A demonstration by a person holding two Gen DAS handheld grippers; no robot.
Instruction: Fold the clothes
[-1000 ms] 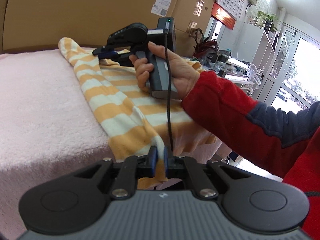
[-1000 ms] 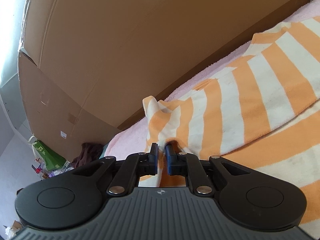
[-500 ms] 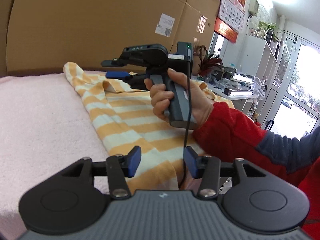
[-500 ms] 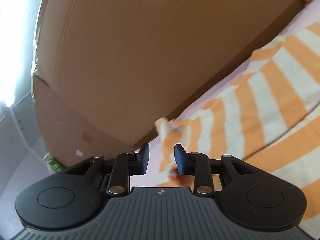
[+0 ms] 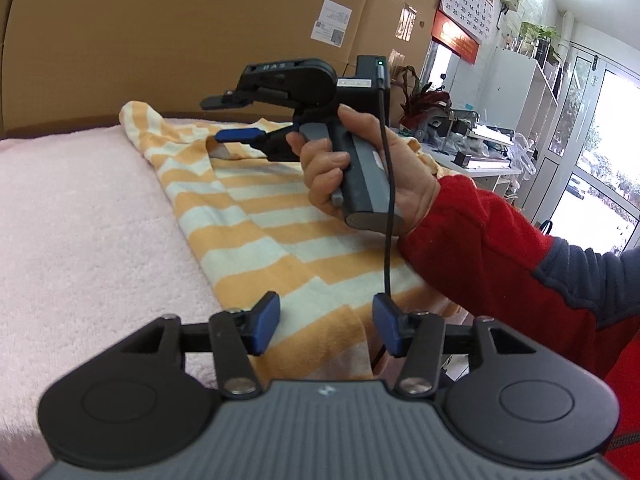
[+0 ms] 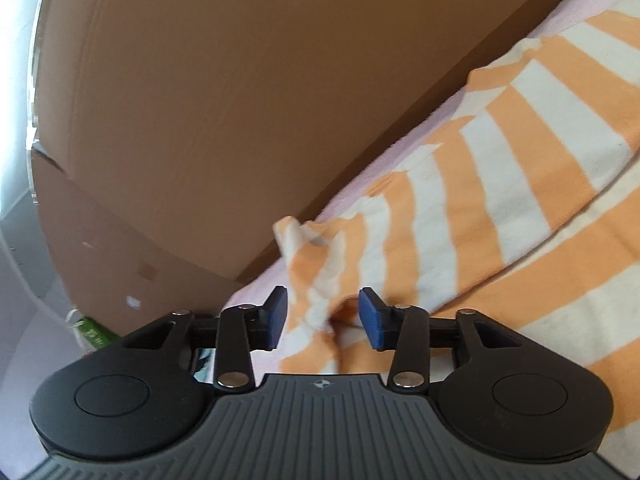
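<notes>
An orange-and-white striped garment (image 5: pixel 256 216) lies folded on a pink towel-covered surface (image 5: pixel 80 232). My left gripper (image 5: pixel 326 330) is open just above the garment's near corner, holding nothing. My right gripper (image 5: pixel 234 118) is open above the far corner, held in a hand with a red sleeve. In the right wrist view my right gripper (image 6: pixel 323 318) is open, with the garment's (image 6: pixel 500 184) crumpled corner lying loose between the blue pads (image 6: pixel 370 320).
Large cardboard boxes (image 5: pixel 180 40) stand right behind the surface; they also show in the right wrist view (image 6: pixel 240 80). The person's red-sleeved arm (image 5: pixel 520 264) crosses the right side. Shelves, a desk and a glass door are at the far right.
Both grippers were shut on the garment's corners a second ago. Both have opened and let go. The garment now lies flat and both grippers have lifted slightly.
</notes>
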